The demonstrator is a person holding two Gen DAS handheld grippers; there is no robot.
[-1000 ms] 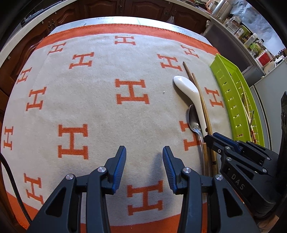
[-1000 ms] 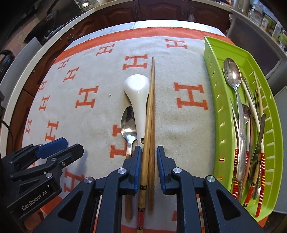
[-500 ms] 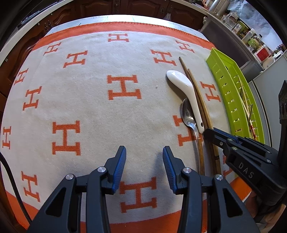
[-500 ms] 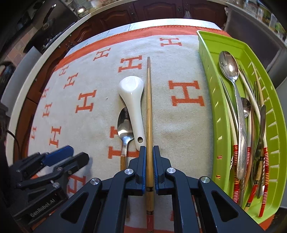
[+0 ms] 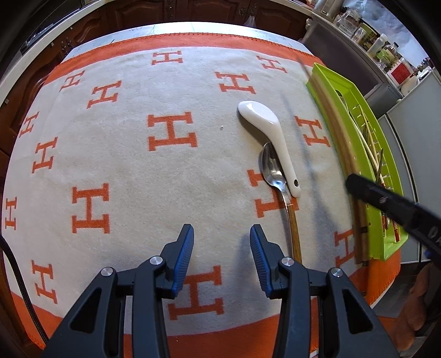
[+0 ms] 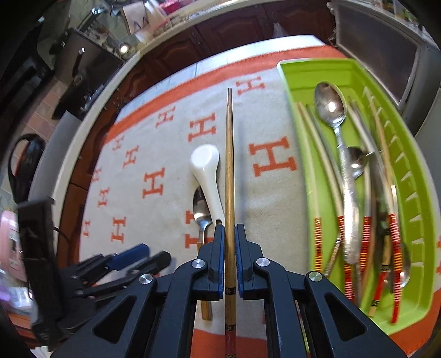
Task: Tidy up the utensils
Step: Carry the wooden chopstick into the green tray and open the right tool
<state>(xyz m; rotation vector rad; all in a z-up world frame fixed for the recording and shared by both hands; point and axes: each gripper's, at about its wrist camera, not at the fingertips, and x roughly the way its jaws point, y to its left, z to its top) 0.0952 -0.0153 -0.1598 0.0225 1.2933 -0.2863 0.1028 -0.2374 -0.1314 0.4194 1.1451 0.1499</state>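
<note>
Now R tongs [image 6: 228, 247] clamp wooden chopsticks [image 6: 228, 170], L tongs [image 5: 220, 258] empty.

Cream blanket [image 5: 124, 170] with orange H's; dark wooden cabinets [image 5: 220, 11] behind.

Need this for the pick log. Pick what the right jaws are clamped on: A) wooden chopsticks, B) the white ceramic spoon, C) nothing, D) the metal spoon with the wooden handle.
A: the right gripper is shut on the wooden chopsticks; the white ceramic spoon and metal spoon lie on the cloth.
</note>
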